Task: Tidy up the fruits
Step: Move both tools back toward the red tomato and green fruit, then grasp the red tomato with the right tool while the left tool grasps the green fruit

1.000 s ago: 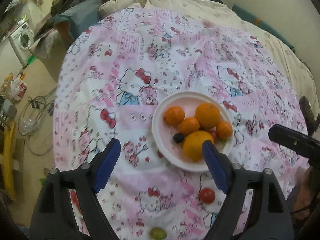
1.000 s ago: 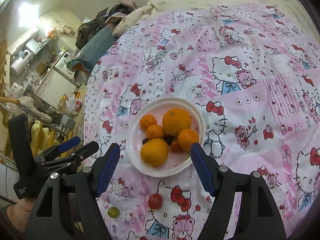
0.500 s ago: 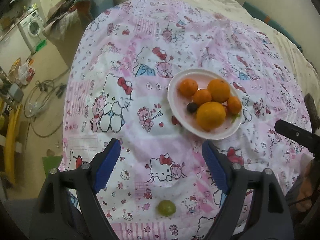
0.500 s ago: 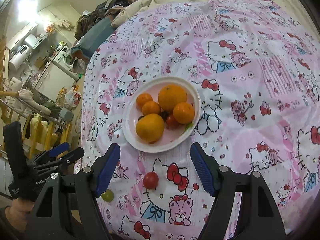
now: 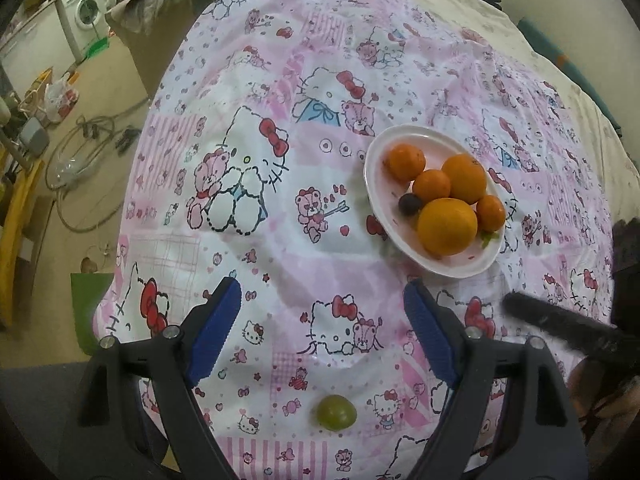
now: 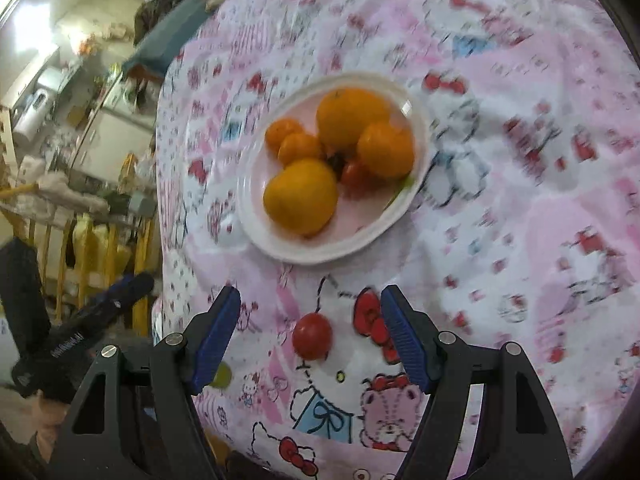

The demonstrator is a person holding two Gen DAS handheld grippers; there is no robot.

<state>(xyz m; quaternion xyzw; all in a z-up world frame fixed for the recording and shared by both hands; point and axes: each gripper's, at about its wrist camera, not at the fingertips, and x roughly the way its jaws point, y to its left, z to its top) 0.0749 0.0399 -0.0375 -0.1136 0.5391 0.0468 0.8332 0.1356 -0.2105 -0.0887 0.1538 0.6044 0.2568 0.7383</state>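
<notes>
Right wrist: both tongs spread wide, right tongs (image 6: 310, 330) w/ tomato (image 6: 312, 336) between; left tongs (image 5: 322, 328) lettering unreadable.

My right tongs (image 6: 310, 332) stand open over the bed (image 6: 520, 208), its pink cartoon cover blurred. A red tomato (image 6: 312, 336) lies on the cover between my blue pads (image 6: 404, 340), touching neither. Just beyond sits a white plate (image 6: 280, 248) heaped with oranges (image 6: 300, 196) and mandarins. My left tongs (image 6: 116, 296) hang off the bed's left edge.
</notes>
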